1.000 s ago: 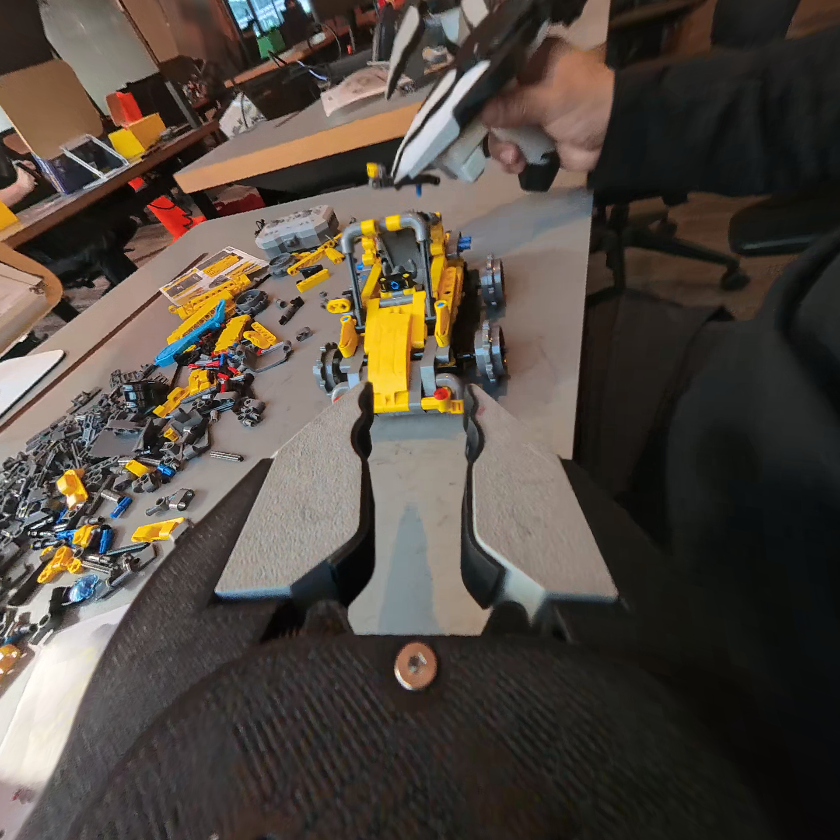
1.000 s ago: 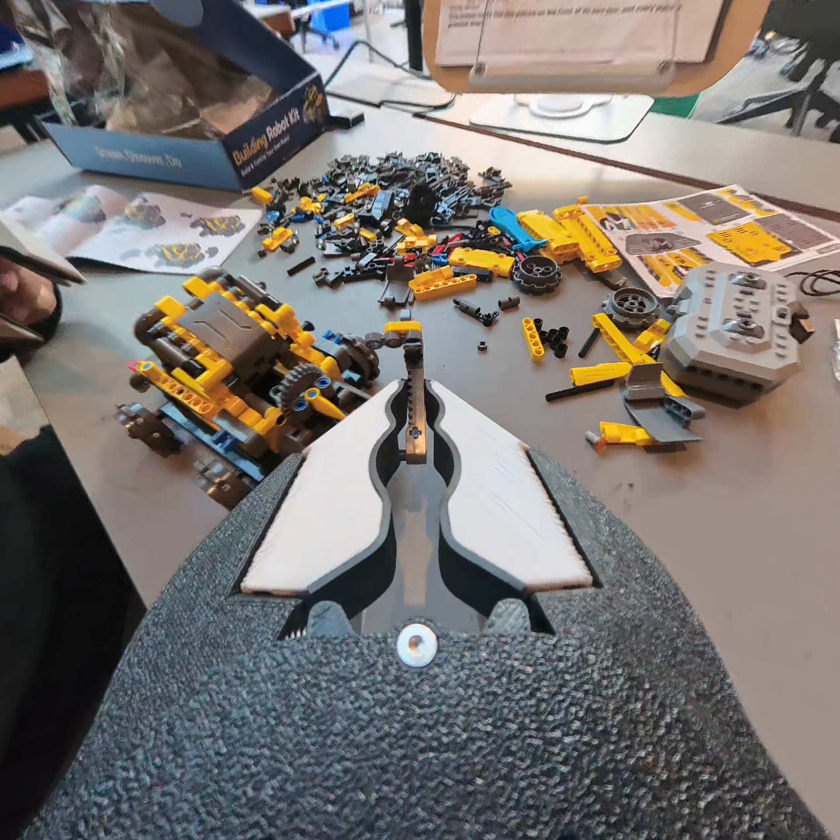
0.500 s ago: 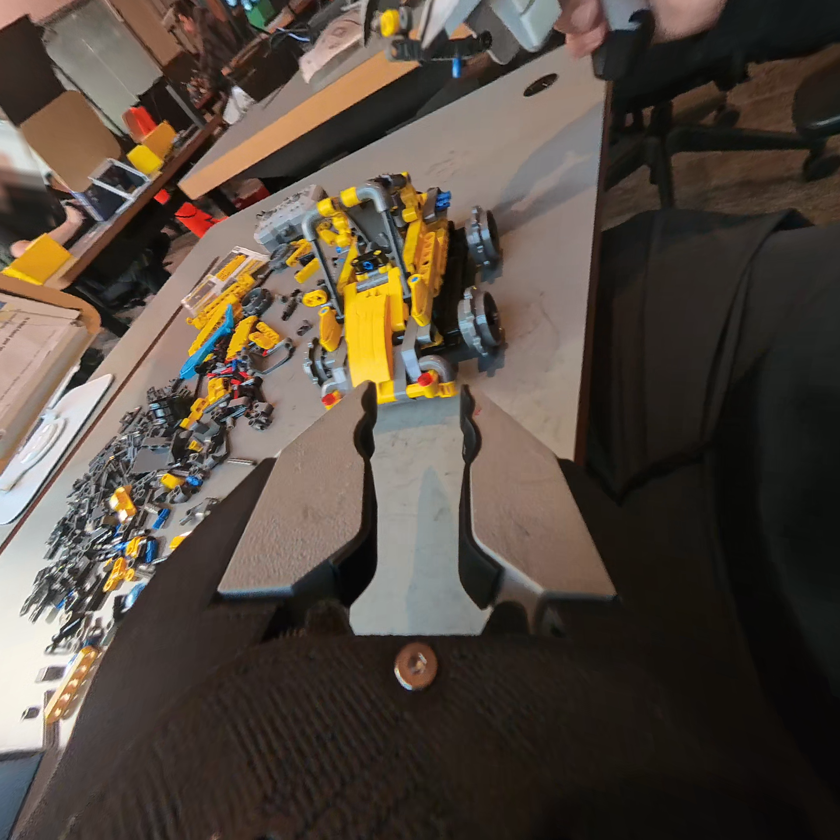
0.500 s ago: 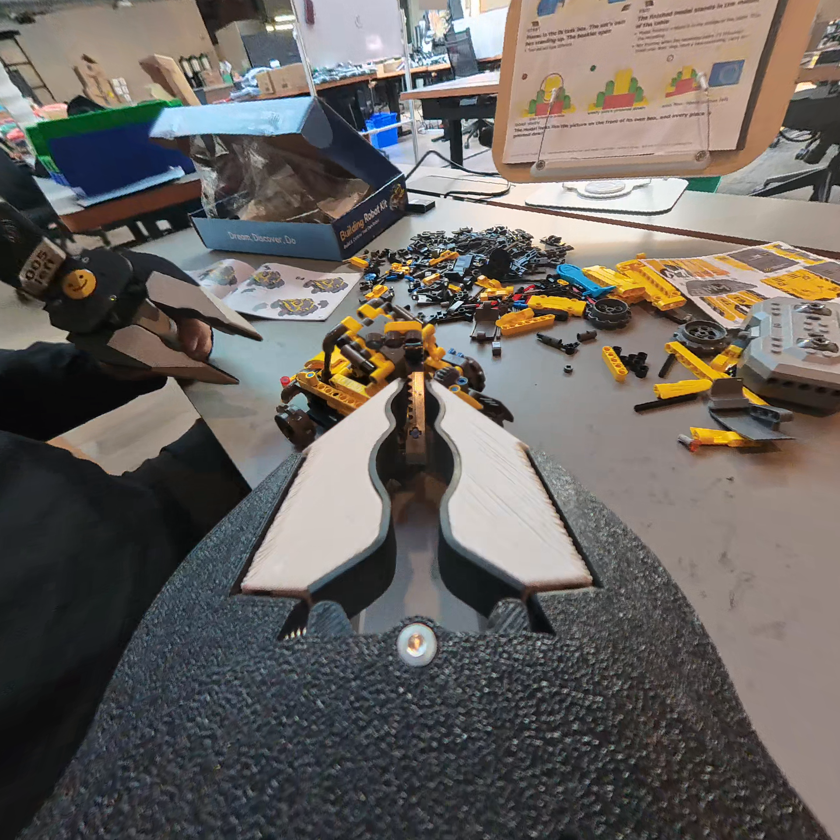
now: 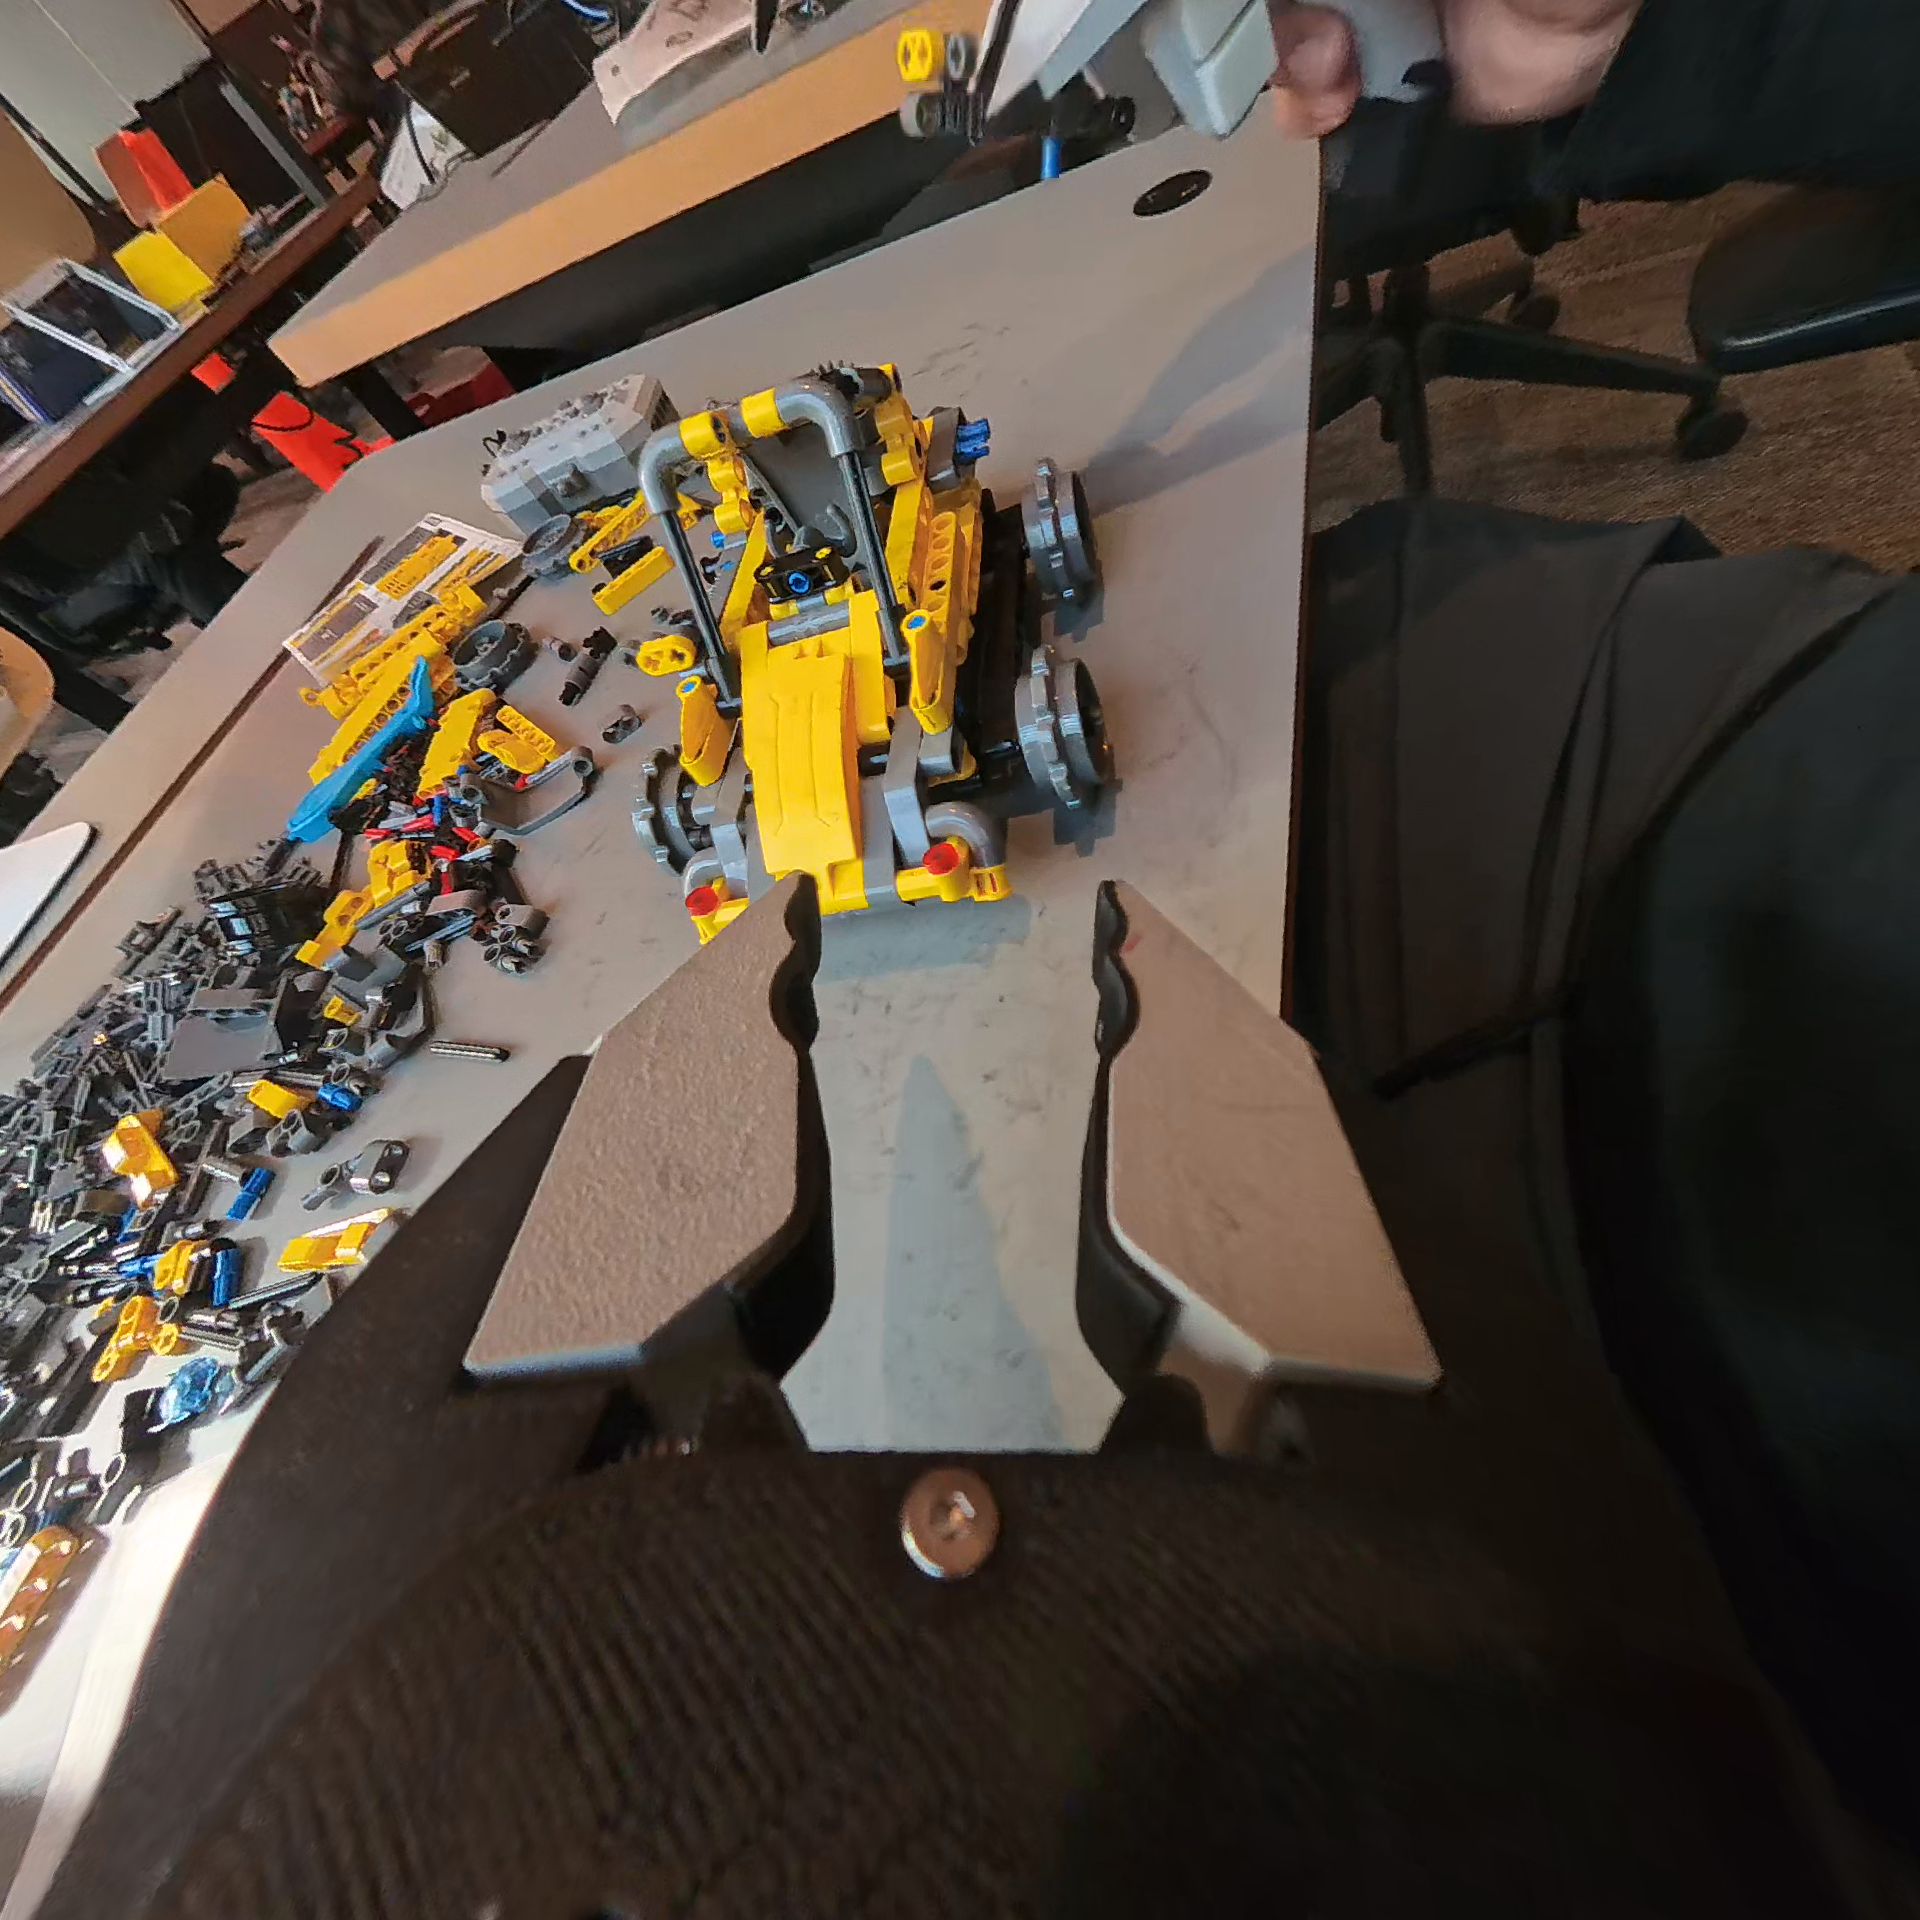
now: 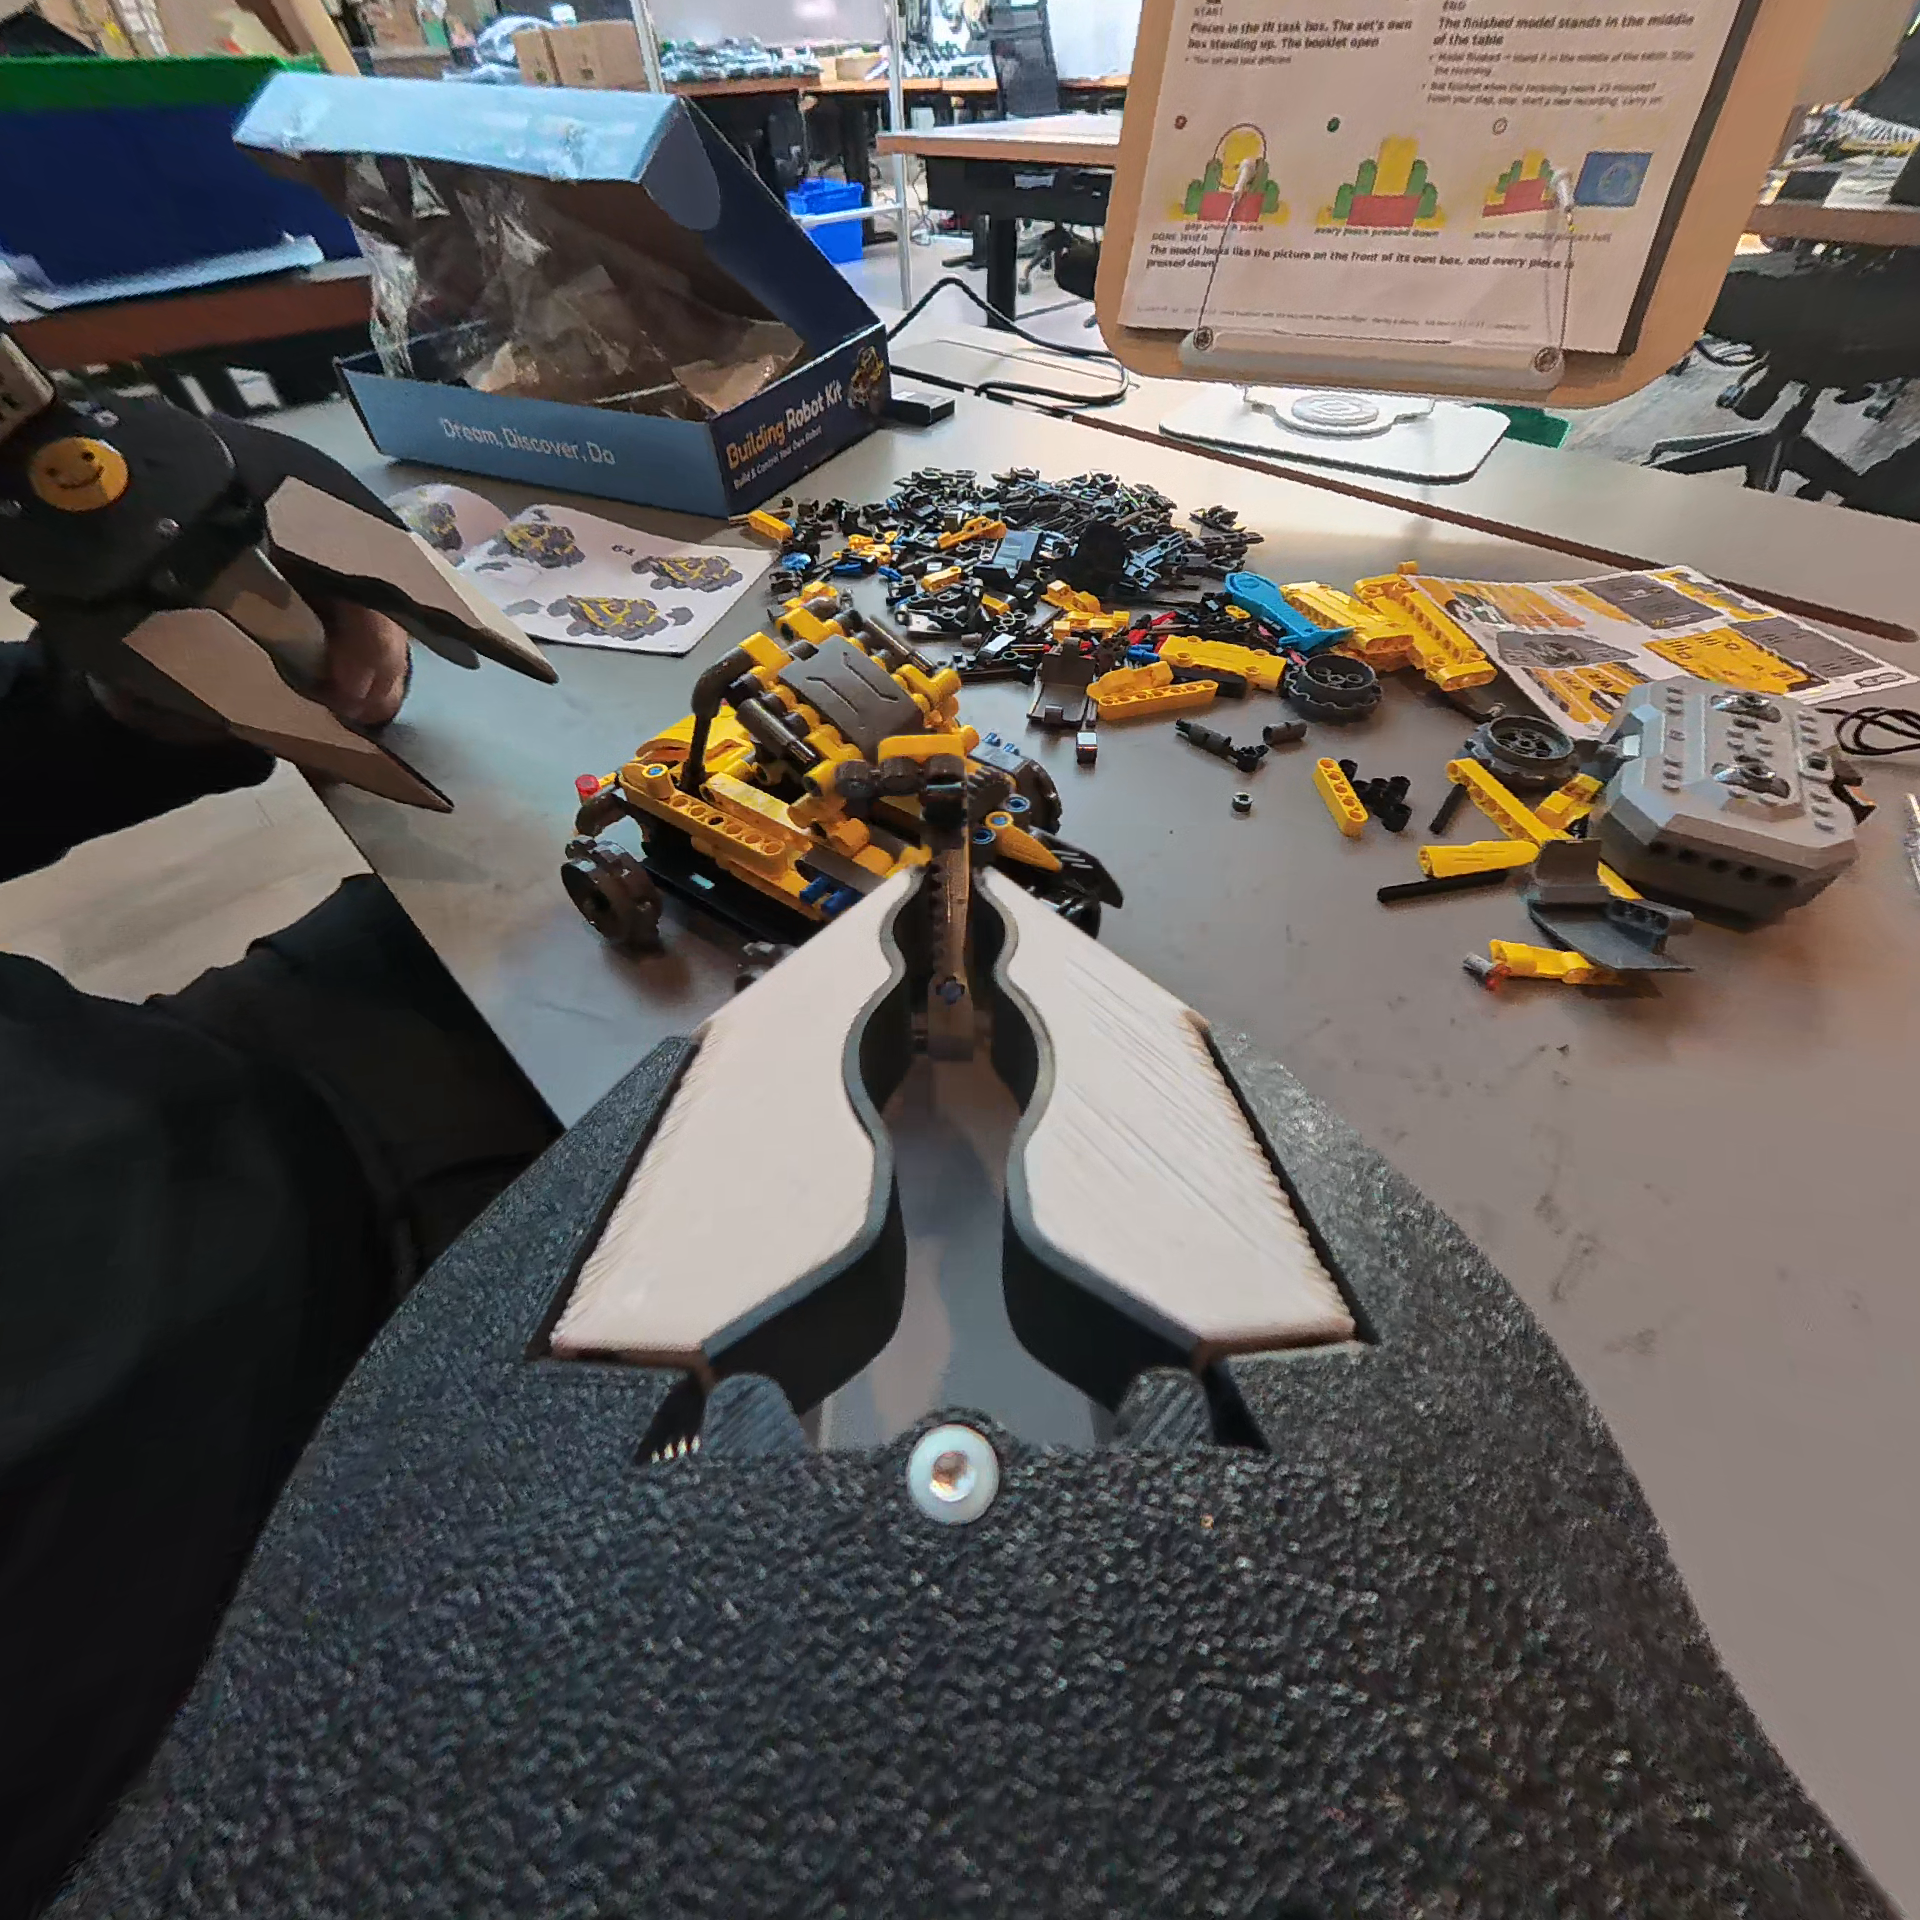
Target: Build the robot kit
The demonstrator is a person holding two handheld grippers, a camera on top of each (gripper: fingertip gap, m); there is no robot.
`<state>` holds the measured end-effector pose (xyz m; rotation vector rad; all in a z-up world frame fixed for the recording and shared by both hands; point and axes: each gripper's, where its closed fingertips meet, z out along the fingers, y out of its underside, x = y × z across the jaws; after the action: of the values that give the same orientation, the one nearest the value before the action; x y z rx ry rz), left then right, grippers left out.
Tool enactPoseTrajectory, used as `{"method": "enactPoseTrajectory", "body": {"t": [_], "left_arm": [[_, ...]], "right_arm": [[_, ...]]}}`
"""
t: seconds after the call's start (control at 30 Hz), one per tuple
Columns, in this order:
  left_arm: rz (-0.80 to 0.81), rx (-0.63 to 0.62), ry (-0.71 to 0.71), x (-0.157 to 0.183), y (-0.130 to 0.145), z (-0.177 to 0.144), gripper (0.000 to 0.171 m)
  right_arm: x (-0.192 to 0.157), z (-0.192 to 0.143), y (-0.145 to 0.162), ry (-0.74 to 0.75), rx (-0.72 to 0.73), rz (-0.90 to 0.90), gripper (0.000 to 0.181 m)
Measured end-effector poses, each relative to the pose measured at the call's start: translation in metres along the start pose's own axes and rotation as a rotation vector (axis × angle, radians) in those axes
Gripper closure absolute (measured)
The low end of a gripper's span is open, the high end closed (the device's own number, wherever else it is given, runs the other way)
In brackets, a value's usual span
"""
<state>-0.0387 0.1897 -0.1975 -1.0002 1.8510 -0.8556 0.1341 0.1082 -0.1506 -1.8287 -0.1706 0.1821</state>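
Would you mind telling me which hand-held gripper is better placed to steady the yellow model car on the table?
Left, probably. The left hand-held gripper is open and empty, just short of the model car's near end. The right hand-held gripper is shut on a small dark assembly and raised above the table.

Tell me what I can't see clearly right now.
- Right wrist view: the near side of the toy vehicle is covered by the right tongs and the dark piece they clamp.
- Left wrist view: the right tongs are cut off by the top edge.
- Both views: pieces in the loose pile are too small to identify.
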Motion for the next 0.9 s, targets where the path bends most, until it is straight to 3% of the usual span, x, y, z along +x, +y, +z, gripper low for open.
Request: {"method": "enactPoseTrajectory", "body": {"t": [0.27,0.9], "left_arm": [[0.001,-0.012,-0.006,-0.001,0.002,0.001,0.126],[-0.068,-0.011,0.010,-0.006,0.003,0.001,0.127]], "right_arm": [[0.043,0.016,0.043,0.135,-0.174,-0.051,0.174],[0.038,0.024,0.053,0.045,-0.250,-0.013,0.175]]}}
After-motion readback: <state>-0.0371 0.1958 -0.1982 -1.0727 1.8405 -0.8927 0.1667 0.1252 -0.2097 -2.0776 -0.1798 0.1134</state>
